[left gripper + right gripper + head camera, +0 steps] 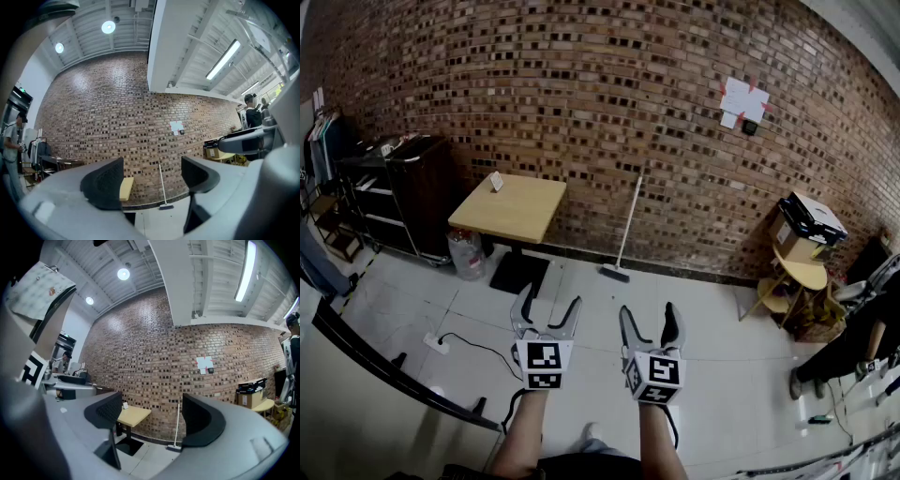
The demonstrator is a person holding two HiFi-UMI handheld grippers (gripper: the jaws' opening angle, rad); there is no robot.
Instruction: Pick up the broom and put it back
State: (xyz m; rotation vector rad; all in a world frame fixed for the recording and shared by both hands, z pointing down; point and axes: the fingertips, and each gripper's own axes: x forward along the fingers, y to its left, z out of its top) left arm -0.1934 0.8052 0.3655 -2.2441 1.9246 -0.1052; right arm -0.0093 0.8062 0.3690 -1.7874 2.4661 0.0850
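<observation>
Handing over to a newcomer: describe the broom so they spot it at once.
Find the long brick wall beyond the tiled floor. Between the square wooden table on the left and the small round table on the right, the broom leans against the bricks. It is the only thin pale pole there, its flat head on the floor.

Shows, along the wall (581, 94) from left to right, a cabinet (412, 187), a jug (469, 253) on the floor, a table (511, 206), a broom (629, 220) leaning on the wall and a stool (802, 272) bearing a box (806, 225), with the left gripper (550, 300) and right gripper (648, 314) side by side in front, well apart from the broom.
</observation>
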